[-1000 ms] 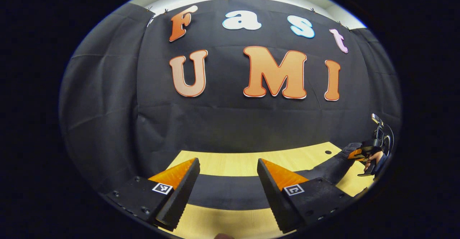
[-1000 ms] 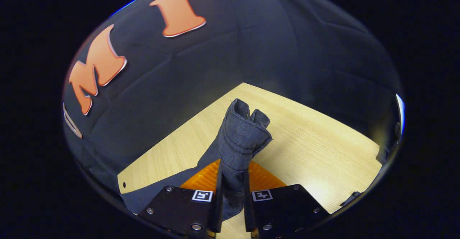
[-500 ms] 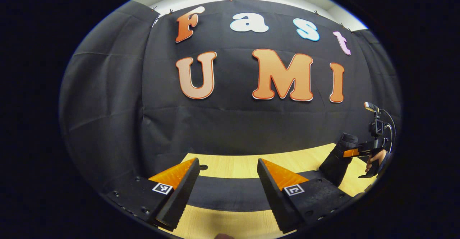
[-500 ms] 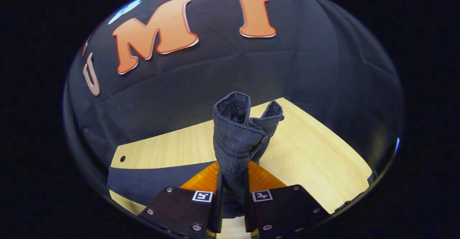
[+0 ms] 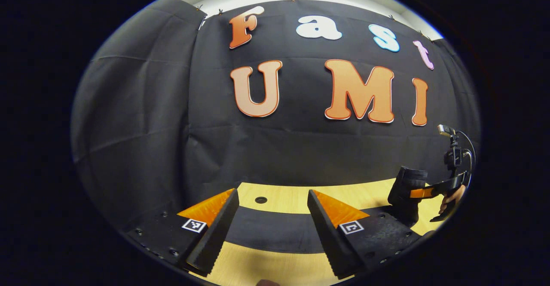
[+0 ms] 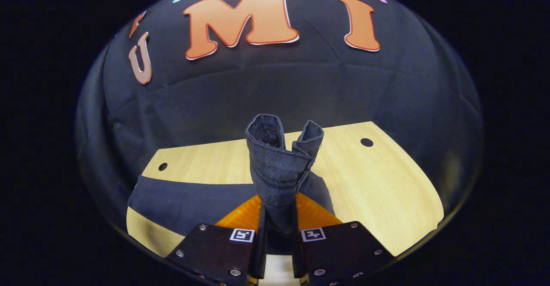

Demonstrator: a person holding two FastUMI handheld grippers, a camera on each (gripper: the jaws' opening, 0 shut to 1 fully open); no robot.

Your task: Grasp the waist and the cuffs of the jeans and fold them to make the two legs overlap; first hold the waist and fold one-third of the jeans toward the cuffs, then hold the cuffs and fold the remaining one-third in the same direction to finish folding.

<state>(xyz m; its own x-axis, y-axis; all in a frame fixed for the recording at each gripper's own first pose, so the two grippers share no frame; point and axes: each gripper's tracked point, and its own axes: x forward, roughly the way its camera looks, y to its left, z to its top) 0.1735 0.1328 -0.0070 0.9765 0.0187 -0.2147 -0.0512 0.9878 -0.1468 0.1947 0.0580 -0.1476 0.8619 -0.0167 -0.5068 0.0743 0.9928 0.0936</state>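
Note:
Dark denim jeans [image 5: 270, 232] lie as a flat band across the wooden table. My left gripper [image 5: 271, 230] hovers open just above that band, nothing between its fingers. In the right gripper view my right gripper [image 6: 278, 238] is shut on the two bunched cuffs [image 6: 275, 163], which stand up from its fingers, the rest of the jeans [image 6: 184, 200] trailing flat to the left. The left gripper view also shows the right gripper [image 5: 423, 191] far right, lifting the cuffs [image 5: 406, 187] off the table, a hand behind it.
The light wooden table [image 6: 386, 191] has small round holes [image 6: 366, 142] near its back edge, one also [image 5: 260, 200] ahead of my left gripper. The black cloth wall [image 5: 300, 148] stands close behind the table.
The right gripper has swung leftward with the cuffs still held, so more of the flat jeans and table show. The left gripper's view has shifted slightly; it stays open.

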